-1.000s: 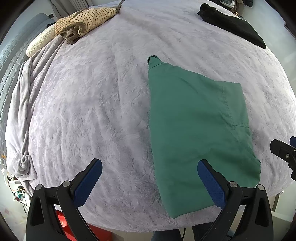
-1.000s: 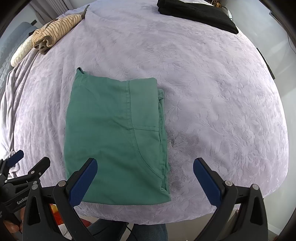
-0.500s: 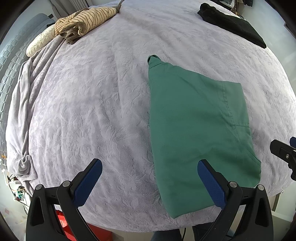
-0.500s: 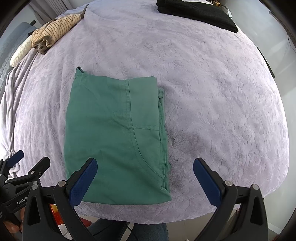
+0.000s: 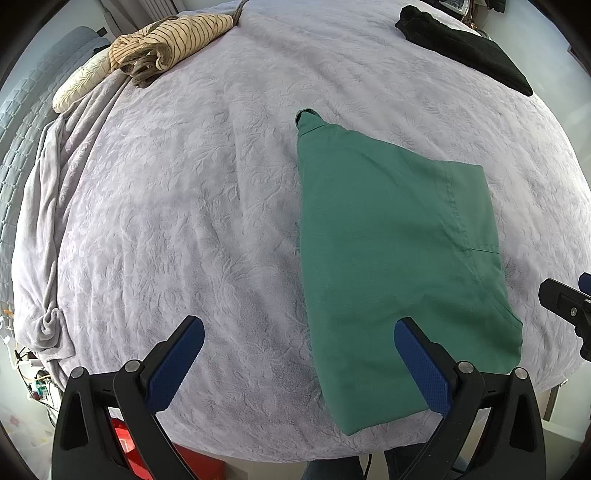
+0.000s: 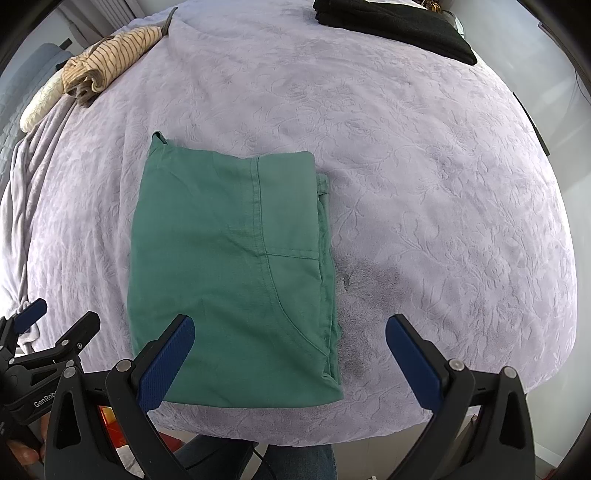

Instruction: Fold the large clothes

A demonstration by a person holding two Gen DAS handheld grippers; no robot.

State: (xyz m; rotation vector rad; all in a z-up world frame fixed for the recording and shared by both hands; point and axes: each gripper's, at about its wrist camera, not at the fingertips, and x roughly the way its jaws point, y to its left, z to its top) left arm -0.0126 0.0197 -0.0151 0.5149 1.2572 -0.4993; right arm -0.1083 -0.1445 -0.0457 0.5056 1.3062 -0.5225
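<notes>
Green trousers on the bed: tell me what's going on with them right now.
A person holds a gripper in each hand above the near edge of a bed covered by a lavender blanket. The green trousers lie folded into a flat rectangle on it. The left gripper and right gripper are both open and hold nothing. A striped garment and a folded black garment sit at the far side.
</notes>
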